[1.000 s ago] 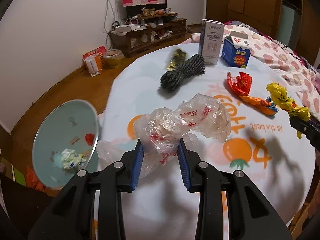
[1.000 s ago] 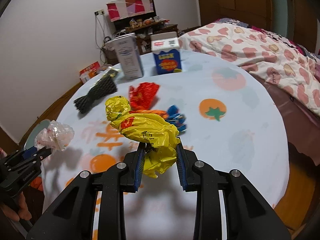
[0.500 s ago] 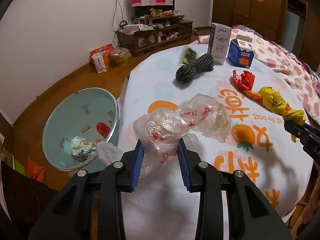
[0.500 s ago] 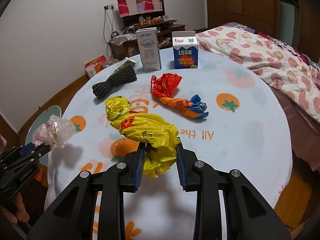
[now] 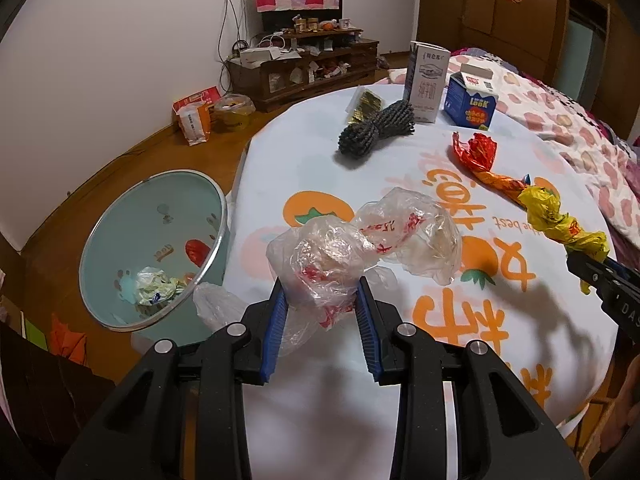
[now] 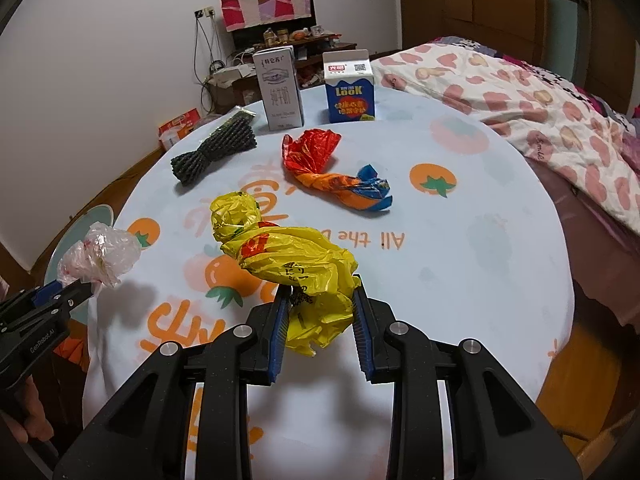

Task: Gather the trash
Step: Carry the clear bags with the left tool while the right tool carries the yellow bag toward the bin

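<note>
My left gripper (image 5: 320,292) is shut on a crumpled clear plastic bag (image 5: 360,240) with red print, held above the table's left edge. It also shows in the right wrist view (image 6: 100,256). My right gripper (image 6: 318,300) is shut on a crumpled yellow plastic bag (image 6: 280,248), held above the table; the bag also shows in the left wrist view (image 5: 560,224). A pale green trash bin (image 5: 160,240) with some trash inside stands on the floor left of the table. A red-orange-blue wrapper (image 6: 332,172) and a dark twisted bundle (image 6: 216,148) lie on the table.
The round table (image 6: 480,240) has a white cloth with orange prints. A grey-white carton (image 6: 280,88) and a blue carton (image 6: 348,88) stand at its far side. A bed (image 6: 540,92) is to the right, a TV cabinet (image 5: 300,68) by the wall.
Both grippers have drawn back and up from the table with their bags. The trash bin has come further into the left wrist view.
</note>
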The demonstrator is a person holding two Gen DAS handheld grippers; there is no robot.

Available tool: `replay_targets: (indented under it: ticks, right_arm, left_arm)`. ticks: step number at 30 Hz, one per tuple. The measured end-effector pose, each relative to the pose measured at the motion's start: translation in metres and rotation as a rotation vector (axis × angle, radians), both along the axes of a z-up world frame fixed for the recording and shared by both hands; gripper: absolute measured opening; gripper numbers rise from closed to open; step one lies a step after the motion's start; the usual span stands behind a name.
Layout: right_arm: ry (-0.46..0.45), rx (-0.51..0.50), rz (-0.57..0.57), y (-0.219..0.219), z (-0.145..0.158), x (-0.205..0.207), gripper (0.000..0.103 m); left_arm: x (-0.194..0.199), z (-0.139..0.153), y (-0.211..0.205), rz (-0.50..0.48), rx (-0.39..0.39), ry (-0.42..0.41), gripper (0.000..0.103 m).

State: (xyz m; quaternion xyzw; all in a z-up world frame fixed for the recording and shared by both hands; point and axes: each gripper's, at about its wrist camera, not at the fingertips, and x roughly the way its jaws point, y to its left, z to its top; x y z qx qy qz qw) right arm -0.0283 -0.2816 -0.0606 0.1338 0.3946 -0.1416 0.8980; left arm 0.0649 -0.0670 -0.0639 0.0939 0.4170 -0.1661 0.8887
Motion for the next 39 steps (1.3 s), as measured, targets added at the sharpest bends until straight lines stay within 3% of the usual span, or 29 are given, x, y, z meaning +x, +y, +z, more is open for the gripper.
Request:
replay_targets:
  ticks: [22, 39]
  right_arm:
    - [-0.002, 0.021, 0.014, 0.011, 0.003, -0.007, 0.03]
    - [-0.004, -0.013, 0.095, 0.047, 0.01, 0.009, 0.03]
  left_arm:
    - [-0.012, -0.004, 0.003, -0.024, -0.004, 0.021, 0.034]
    - [-0.01, 0.011, 0.037, 0.045, -0.014, -0.022, 0.034]
